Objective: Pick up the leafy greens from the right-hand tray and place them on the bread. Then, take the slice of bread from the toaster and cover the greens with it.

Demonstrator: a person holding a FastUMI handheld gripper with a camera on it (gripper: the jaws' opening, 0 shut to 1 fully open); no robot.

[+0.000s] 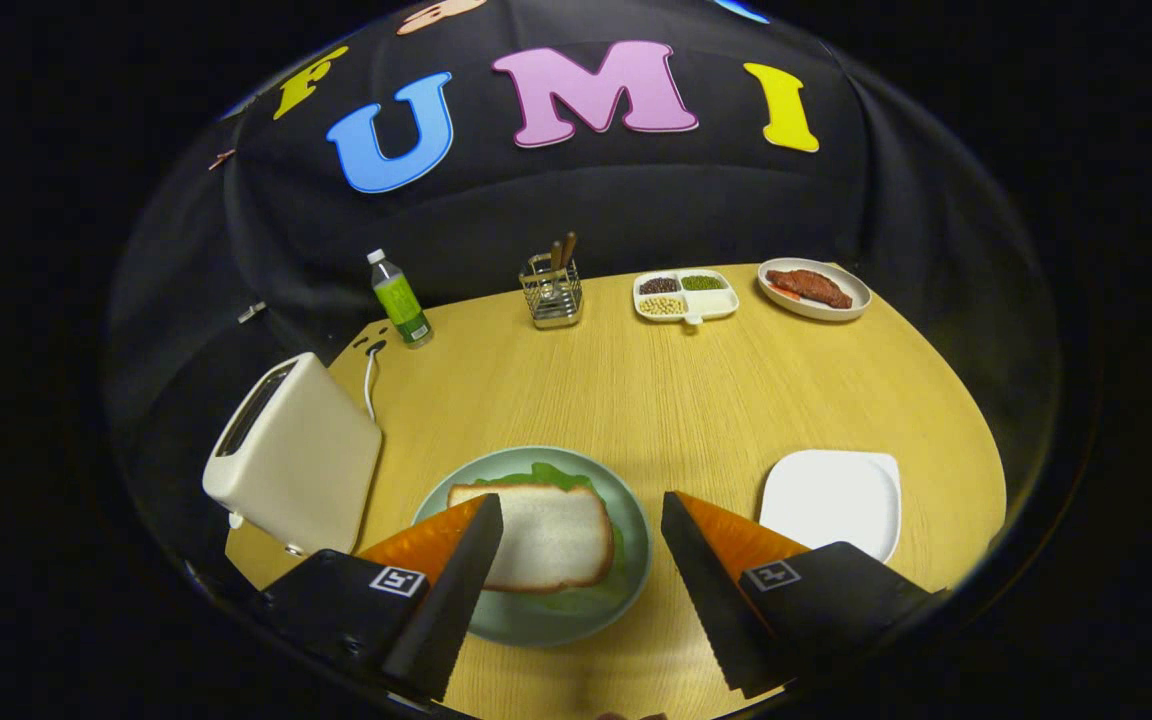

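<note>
A slice of bread (pixel 554 535) lies flat on top of leafy greens (pixel 548 476), whose edges stick out behind and below it, on a pale green plate (pixel 636 560). The plate sits on the wooden table just ahead of my fingers, toward the left one. My gripper (pixel 582 510) is open, with nothing between its fingers; the left fingertip overlaps the bread's left edge in the view. A cream toaster (pixel 298 460) stands left of the plate, its slot dark. A white square tray (pixel 833 498) lies bare beyond the right finger.
Along the back of the table (pixel 656 400) stand a green-labelled bottle (pixel 400 300), a wire holder with utensils (pixel 552 290), a divided dish of beans (pixel 685 295) and a plate with a slab of meat (pixel 814 288). The toaster's cord (pixel 370 385) runs toward the back left.
</note>
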